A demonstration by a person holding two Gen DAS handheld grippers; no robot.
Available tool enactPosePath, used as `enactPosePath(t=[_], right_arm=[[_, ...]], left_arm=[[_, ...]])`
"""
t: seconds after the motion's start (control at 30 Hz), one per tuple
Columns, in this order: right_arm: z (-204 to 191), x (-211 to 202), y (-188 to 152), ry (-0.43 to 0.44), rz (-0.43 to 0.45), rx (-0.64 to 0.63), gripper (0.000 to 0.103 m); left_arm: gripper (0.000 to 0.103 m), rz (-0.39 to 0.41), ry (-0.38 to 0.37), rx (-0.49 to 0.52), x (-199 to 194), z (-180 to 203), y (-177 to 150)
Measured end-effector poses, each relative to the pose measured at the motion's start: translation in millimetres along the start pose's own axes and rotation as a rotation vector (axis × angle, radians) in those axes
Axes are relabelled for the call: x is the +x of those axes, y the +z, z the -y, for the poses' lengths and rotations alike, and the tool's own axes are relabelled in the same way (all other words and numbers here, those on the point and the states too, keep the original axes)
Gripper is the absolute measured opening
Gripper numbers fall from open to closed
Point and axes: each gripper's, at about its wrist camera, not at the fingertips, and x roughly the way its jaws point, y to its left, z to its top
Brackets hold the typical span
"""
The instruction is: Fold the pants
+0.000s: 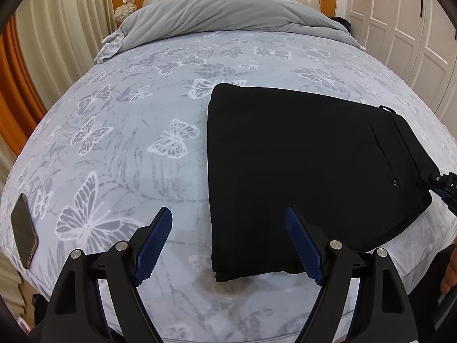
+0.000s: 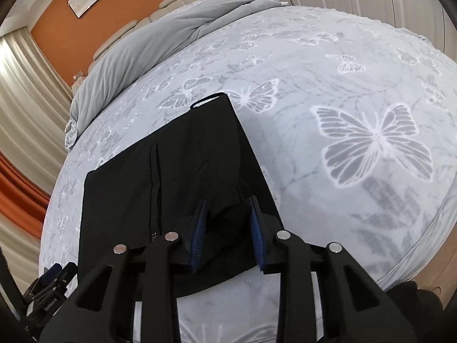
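Black pants (image 1: pixel 300 168) lie folded into a flat rectangle on the butterfly-print bed (image 1: pixel 128 148). My left gripper (image 1: pixel 228 214) is open, hovering over the near left edge of the pants; its right finger is above the fabric, its left finger above the bedspread. In the right wrist view, my right gripper (image 2: pixel 228 200) is at the waistband end of the pants (image 2: pixel 171 171), with a bunch of black fabric between its fingers. The right gripper also shows in the left wrist view (image 1: pixel 428 177) at the pants' right edge.
A dark phone (image 1: pixel 24 230) lies on the bed near the left front edge. A grey duvet (image 1: pixel 222 11) is piled at the headboard. White wardrobe doors (image 1: pixel 405 28) stand to the right, curtains (image 1: pixel 57 28) to the left.
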Motion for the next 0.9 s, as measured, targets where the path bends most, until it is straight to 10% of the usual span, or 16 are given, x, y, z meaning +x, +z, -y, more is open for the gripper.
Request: enactPosePath(t=[0.9], right_arm=[[-0.5, 17.6, -6.1, 0.053, -0.063, 0.052, 0.032]], left_arm=[[0.079, -0.006, 0.027, -0.024, 2.6, -6.1, 0.9]])
